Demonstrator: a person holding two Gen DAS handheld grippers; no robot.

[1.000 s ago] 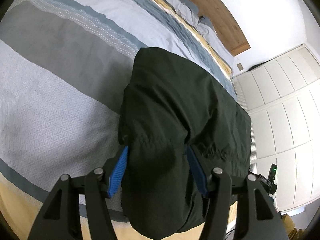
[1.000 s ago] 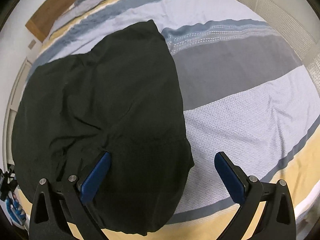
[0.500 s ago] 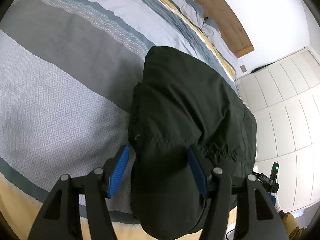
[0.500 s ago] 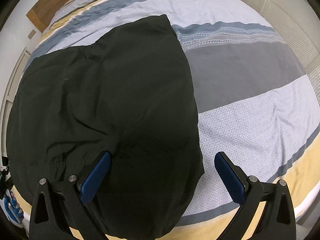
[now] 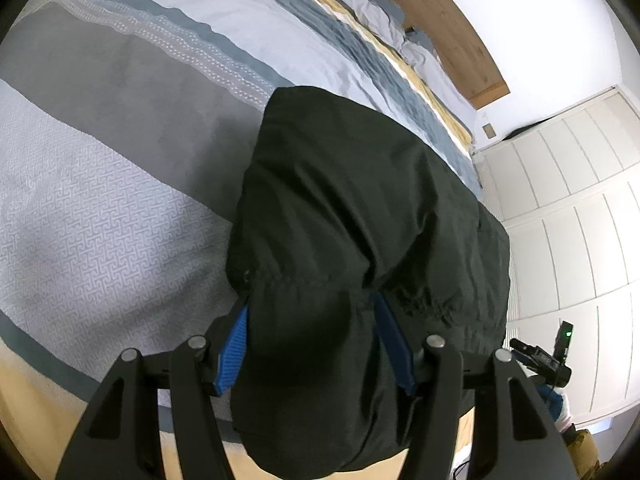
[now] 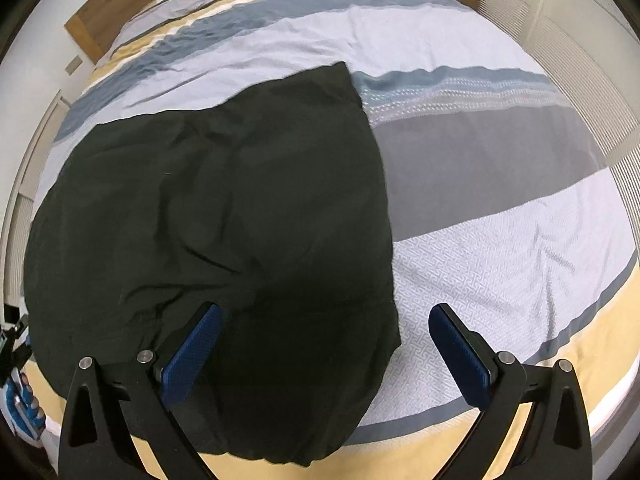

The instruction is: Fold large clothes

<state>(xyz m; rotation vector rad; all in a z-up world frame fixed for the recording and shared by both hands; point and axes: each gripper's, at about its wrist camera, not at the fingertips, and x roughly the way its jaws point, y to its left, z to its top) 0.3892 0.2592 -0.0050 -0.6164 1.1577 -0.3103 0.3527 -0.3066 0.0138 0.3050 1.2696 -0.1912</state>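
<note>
The striped bed [image 5: 120, 168] is being viewed steeply downward from close above by both wrist cameras; the dark garment [image 5: 360, 208] [image 6: 224, 216] and headboard [image 6: 104, 16] are being shared.

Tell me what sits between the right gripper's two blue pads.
Right wrist view: black garment edge and bare patterned bedspread fill the right gripper gap; neither pad presses anything.

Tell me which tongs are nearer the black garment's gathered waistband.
Left. The left tongs straddle the black garment right at its gathered waistband; the right tongs hang open above the garment's side edge.
</note>
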